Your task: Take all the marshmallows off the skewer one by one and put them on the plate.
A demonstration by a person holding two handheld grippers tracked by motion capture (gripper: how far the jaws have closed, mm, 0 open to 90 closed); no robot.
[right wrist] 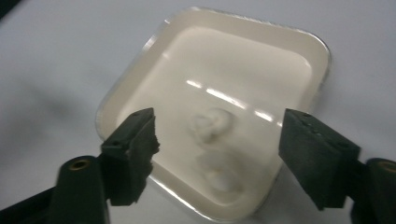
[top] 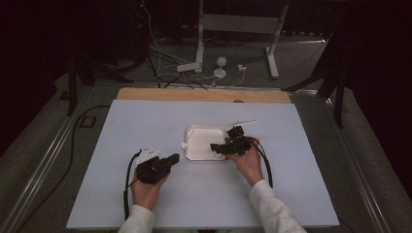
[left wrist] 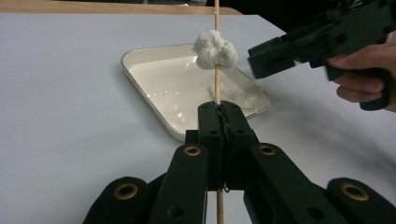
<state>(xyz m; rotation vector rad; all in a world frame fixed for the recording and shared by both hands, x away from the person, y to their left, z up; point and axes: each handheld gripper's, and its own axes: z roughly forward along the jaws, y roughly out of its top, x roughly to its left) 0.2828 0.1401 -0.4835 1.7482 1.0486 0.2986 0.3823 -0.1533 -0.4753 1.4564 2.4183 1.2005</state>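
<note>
My left gripper point(left wrist: 219, 109) is shut on a thin wooden skewer point(left wrist: 216, 28) that points away from it. A white, puffy lump point(left wrist: 215, 50) is threaded on the skewer and hangs by the left edge of a shallow white tray point(left wrist: 154, 53). In the high view the left gripper point(top: 173, 158) sits just left of the tray point(top: 194, 151). My right gripper point(top: 224, 140) hovers over the tray's right side, open. Between its spread jaws point(right wrist: 219, 135) I see two blurred white lumps point(right wrist: 212, 123) lying in the tray point(right wrist: 322, 51).
A second pale stick point(top: 241, 122) lies on the light blue tabletop point(top: 145, 121) just beyond the tray. A wooden strip point(top: 194, 94) runs along the table's far edge. Past it, cables and a metal stand point(top: 238, 29) occupy the dark floor.
</note>
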